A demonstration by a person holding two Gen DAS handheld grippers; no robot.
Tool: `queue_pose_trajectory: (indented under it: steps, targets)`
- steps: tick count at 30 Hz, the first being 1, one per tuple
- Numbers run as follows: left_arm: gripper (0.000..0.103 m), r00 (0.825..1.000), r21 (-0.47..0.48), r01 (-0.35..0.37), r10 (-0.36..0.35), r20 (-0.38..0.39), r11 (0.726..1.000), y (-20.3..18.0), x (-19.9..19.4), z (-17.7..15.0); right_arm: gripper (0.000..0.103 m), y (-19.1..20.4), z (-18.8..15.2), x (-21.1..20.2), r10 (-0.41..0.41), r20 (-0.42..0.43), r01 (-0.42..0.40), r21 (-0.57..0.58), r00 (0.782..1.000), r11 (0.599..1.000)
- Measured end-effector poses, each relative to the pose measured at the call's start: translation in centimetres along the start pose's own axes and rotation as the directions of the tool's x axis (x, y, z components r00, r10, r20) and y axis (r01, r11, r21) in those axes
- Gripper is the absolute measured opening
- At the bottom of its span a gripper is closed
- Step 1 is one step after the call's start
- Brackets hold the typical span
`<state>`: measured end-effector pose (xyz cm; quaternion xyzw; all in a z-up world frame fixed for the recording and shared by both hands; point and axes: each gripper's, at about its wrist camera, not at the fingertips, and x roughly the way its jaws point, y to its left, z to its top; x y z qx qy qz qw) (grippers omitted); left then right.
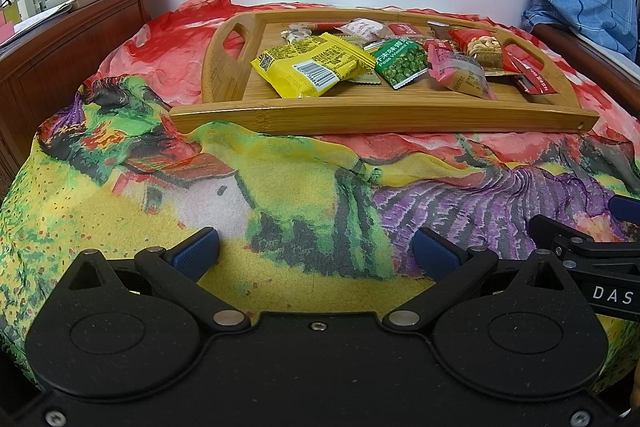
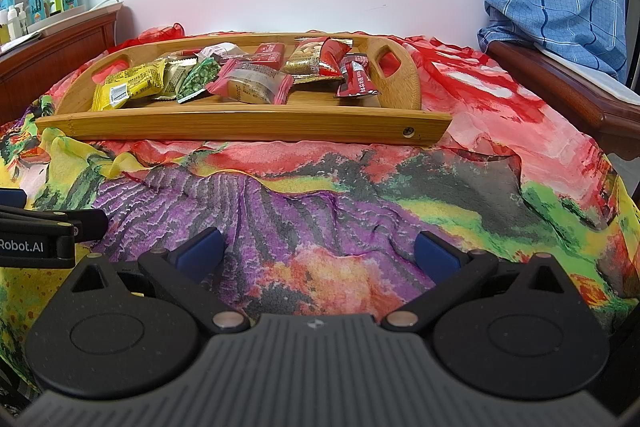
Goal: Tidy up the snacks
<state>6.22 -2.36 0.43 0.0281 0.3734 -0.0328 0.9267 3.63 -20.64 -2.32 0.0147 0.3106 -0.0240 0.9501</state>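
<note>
A bamboo tray [image 1: 360, 117] at twelve o'clock on the patterned cloth [image 1: 280, 187] holds the jumbled snack packets [image 2: 248, 83]. Left gripper [image 1: 316, 247] and right gripper [image 2: 318, 247] hover near it, spread wide, empty. Best approach: pinch a single packet's crimped edge.

Smooth bamboo tray [image 1: 384, 115]; glossy plastic snack packets [image 1: 308, 67]; thin, crinkled printed cloth [image 1: 280, 187]; matt black gripper [image 2: 318, 253] plastic.
</note>
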Motion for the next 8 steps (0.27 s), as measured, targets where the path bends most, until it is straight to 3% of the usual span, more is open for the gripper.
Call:
queue_pose_trajectory:
  steps: [8]
  targets:
    - [0.103,1.000,0.000,0.001,-0.001,-0.001,1.000,0.05,-0.01,0.01,0.103,-0.01,0.03,0.01,0.002,-0.003,-0.002,0.000,1.000,1.000]
